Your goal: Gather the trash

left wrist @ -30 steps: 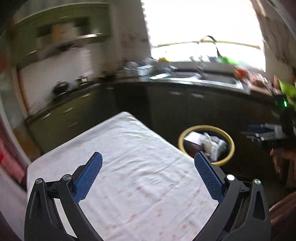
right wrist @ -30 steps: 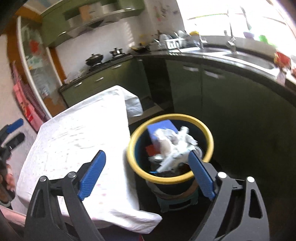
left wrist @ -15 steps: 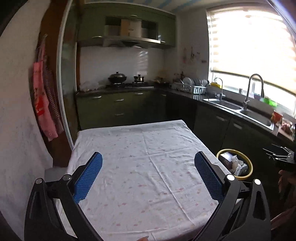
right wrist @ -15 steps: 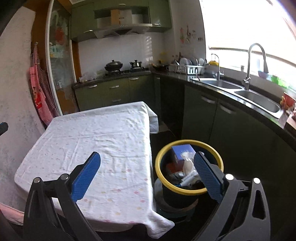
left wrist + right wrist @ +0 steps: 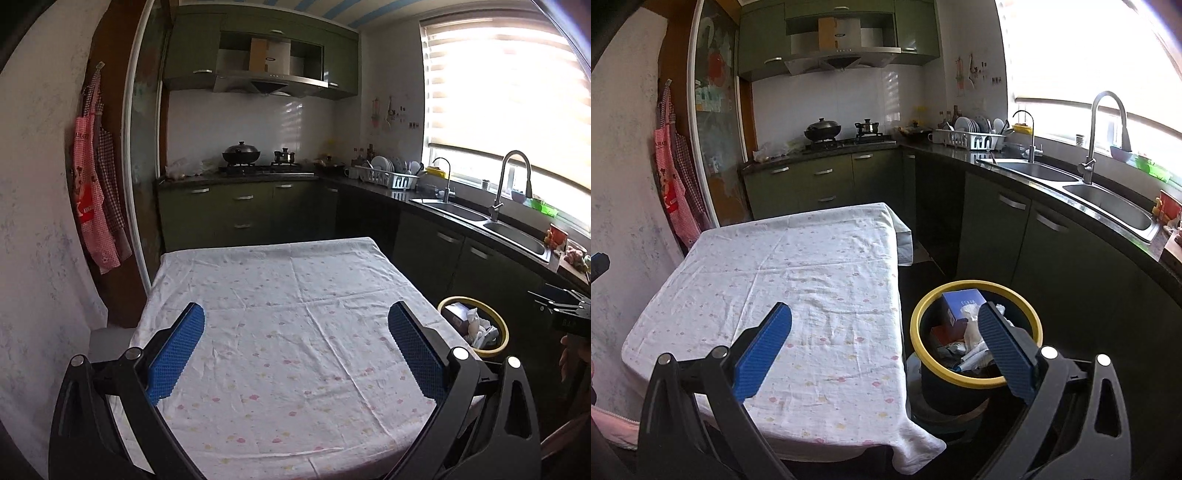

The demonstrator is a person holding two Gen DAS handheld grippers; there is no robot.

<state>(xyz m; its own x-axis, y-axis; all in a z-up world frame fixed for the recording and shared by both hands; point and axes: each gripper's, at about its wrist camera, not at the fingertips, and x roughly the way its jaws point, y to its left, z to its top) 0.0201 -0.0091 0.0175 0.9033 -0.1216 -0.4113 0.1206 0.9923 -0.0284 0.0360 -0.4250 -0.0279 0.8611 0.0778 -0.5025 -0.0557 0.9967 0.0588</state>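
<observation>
No writing we can read; the blue box (image 5: 961,303) label is too small. Bin (image 5: 975,382) sits on the floor just right of the table (image 5: 798,280), with the box and crumpled paper (image 5: 973,332) inside. Sink (image 5: 1108,201) lies beyond the bin. Left gripper (image 5: 295,350) and right gripper (image 5: 886,350) are both spread wide, holding nothing.

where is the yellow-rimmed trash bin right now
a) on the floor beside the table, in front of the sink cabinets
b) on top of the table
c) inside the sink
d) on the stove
a: the yellow-rimmed trash bin stands on the floor, just off the edge of the cloth-covered table, below the green cabinets under the sink, with a blue box and crumpled paper inside.
</observation>
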